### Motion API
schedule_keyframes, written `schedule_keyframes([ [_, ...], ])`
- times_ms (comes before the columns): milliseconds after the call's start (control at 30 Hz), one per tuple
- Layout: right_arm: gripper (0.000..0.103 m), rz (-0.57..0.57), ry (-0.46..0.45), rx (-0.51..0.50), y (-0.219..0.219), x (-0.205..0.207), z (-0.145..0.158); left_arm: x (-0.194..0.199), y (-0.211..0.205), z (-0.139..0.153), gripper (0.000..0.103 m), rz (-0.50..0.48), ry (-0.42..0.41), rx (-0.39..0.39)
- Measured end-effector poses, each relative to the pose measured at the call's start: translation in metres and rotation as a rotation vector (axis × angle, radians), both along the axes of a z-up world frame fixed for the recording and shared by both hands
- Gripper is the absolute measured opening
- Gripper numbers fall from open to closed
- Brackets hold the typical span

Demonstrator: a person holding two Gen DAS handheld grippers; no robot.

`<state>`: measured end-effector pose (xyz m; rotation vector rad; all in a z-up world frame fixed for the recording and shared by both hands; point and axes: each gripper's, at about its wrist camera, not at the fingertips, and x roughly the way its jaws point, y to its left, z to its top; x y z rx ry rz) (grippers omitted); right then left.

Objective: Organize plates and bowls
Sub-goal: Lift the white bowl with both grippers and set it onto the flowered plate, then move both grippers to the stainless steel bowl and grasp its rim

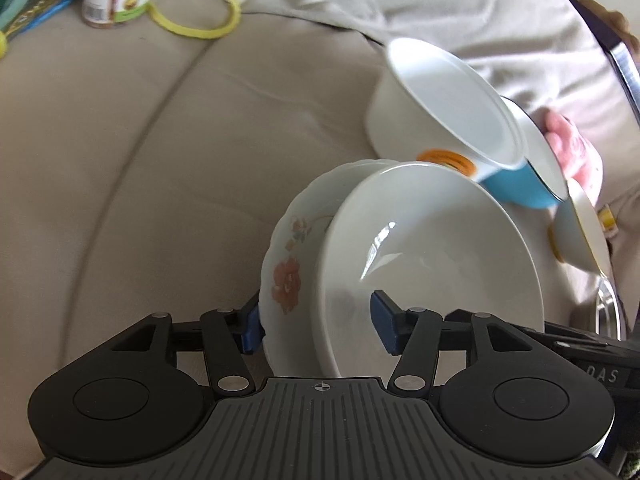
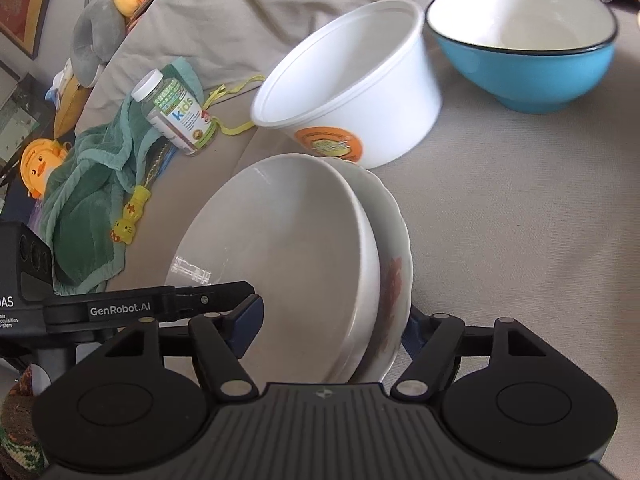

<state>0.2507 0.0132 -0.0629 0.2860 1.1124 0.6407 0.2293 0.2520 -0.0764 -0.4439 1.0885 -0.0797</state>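
**Stacked dishes caught between two pairs of tongs**

On a beige fabric sofa [image 2: 520,240], a smooth white bowl [image 2: 288,256] nests in a scalloped, flower-printed plate [image 2: 394,264], both tipped on edge. The left tongs [image 1: 316,326] and right tongs [image 2: 330,326] straddle the pair, spread wide, angled downward; whether the pads press I cannot tell. Beyond lean a white plastic tub [image 2: 352,92] and a glossy blue bowl [image 2: 528,52].
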Motion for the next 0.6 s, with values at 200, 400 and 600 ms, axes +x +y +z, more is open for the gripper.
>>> schedule_keyframes([
  [200, 0.071, -0.077, -0.005, -0.010, -0.043, 0.003, 0.003, 0.007, -0.040, 0.001, 0.058, -0.082, -0.001, -0.029],
  [400, 0.071, -0.155, -0.017, -0.018, -0.079, 0.009, 0.000, 0.013, -0.076, 0.004, 0.058, -0.136, -0.019, -0.020],
  [600, 0.071, -0.171, -0.045, -0.054, -0.095, 0.011, -0.003, 0.021, -0.103, 0.007, 0.058, -0.161, -0.036, 0.068],
])
